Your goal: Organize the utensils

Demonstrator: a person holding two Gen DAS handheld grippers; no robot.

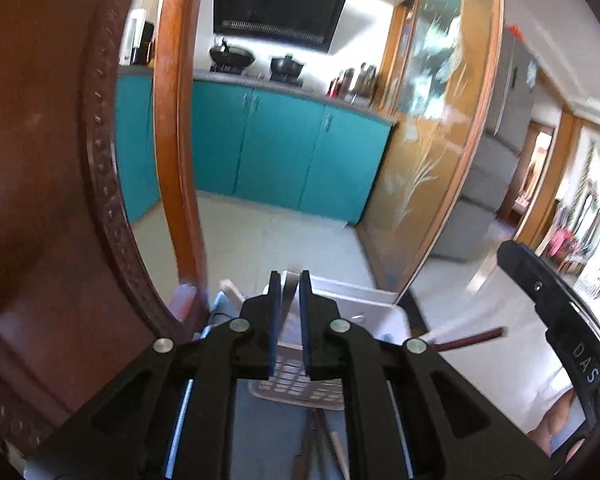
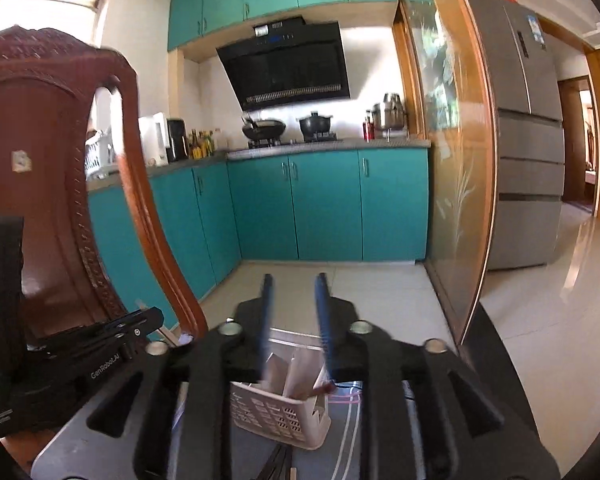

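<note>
A white slotted utensil basket [image 2: 278,416] stands on the table below my grippers, with pale utensil handles and a dark red handle [image 2: 318,391] sticking out of it. It also shows in the left wrist view [image 1: 300,384]. My left gripper [image 1: 289,280] is shut on a thin grey utensil handle [image 1: 288,300], held above the basket. My right gripper [image 2: 293,280] is open and empty, raised above the basket. Dark chopsticks [image 2: 278,466] lie on the table in front of the basket.
A carved brown wooden chair back [image 2: 40,140] stands close on the left, also in the left wrist view [image 1: 40,200]. The left gripper body [image 2: 60,360] shows at the right view's lower left. Teal kitchen cabinets [image 2: 320,204], a glass sliding door [image 2: 452,160] and a fridge lie beyond.
</note>
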